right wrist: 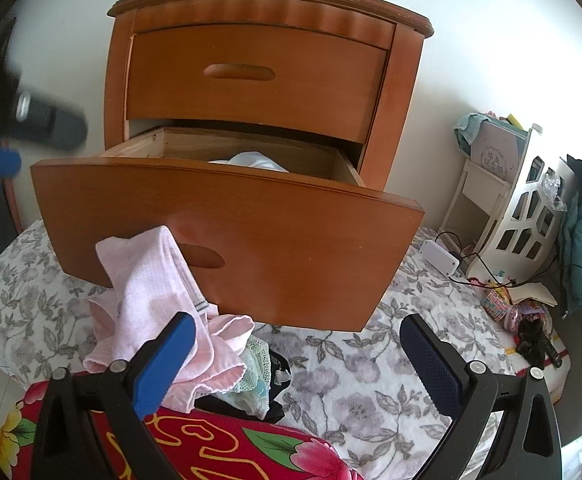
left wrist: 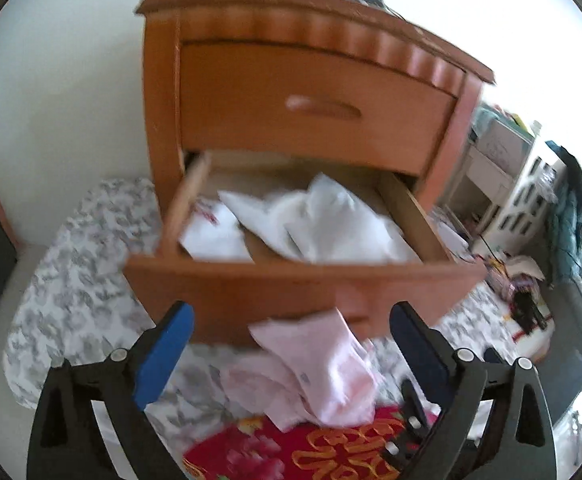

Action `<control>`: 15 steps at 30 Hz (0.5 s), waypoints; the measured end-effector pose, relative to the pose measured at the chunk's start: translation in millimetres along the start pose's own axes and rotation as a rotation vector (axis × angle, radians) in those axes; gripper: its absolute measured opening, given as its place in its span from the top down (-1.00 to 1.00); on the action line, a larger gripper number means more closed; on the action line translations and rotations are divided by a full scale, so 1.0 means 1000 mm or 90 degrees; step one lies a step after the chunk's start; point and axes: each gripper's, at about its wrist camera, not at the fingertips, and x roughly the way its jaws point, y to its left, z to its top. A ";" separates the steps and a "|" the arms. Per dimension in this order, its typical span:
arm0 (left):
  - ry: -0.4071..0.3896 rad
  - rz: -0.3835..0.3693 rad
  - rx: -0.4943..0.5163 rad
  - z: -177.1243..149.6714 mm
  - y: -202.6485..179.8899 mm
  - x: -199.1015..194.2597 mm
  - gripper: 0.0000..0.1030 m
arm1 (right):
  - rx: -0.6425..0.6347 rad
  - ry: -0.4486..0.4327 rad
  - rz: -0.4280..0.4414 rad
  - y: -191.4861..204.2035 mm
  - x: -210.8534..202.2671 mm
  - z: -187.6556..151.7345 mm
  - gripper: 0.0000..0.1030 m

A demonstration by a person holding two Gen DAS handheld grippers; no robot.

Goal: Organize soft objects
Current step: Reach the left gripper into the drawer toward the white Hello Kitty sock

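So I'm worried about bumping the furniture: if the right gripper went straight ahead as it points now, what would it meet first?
Probably the open drawer's front panel, facing the open right gripper; depth is unclear.

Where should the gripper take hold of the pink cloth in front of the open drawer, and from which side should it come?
Grip the raised fold at the top of the pink cloth, coming from above and in front. That part stands up from the heap against the lower drawer, so both fingers can probably close around it without catching the clothes underneath. The left gripper is open and nearest.
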 end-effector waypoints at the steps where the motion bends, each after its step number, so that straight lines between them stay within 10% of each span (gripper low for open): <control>1: -0.004 0.003 0.003 0.006 0.002 0.000 -0.92 | 0.003 0.000 0.001 -0.001 0.000 0.000 -1.00; 9: -0.045 0.019 0.027 0.066 0.026 0.011 -1.00 | 0.001 0.008 0.001 0.000 0.001 -0.001 -1.00; 15: 0.057 0.022 0.038 0.098 0.040 0.055 -1.00 | 0.001 0.016 0.005 0.000 0.004 -0.001 -1.00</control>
